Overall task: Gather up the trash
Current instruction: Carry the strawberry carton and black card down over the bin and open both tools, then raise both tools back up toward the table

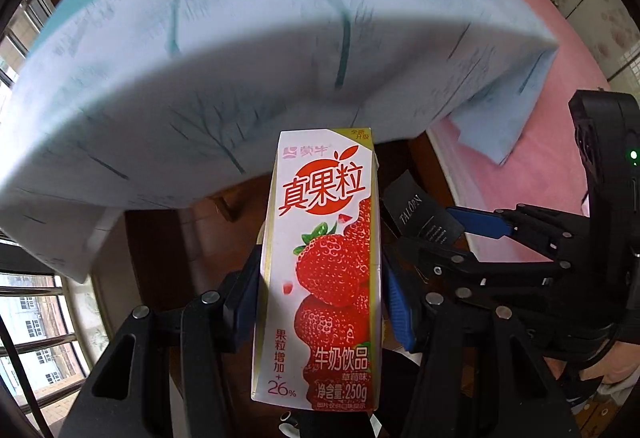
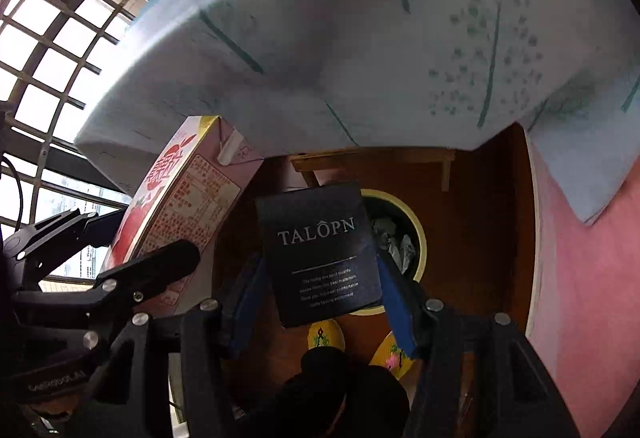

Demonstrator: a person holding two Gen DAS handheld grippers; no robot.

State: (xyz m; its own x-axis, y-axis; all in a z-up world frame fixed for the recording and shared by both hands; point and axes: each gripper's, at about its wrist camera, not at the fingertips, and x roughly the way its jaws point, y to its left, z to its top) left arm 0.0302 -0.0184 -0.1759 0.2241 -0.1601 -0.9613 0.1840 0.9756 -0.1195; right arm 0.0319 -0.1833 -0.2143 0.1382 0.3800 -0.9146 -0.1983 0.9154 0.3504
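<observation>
A pink-and-white strawberry milk carton [image 1: 328,198] stands upright between the blue pads of my left gripper [image 1: 320,258], which is shut on its sides. In the right wrist view the same carton [image 2: 188,190] leans at the left, held by the left gripper [image 2: 132,238]. My right gripper [image 2: 320,266] is shut on a small black box [image 2: 320,250] printed "TALOPN". Below the box sits a round bin with a yellow rim [image 2: 420,234] and crumpled wrappers [image 2: 394,242] inside. From the left wrist view, the black box [image 1: 416,210] and right gripper [image 1: 444,234] hang just right of the carton.
A pale blue bedcover [image 2: 360,58] with green twig prints overhangs the dark wooden floor [image 2: 472,218]. A pink sheet [image 2: 580,278] drapes at the right. Two yellow slippers [image 2: 326,334] lie near the bin. A barred window [image 2: 52,50] is at the left.
</observation>
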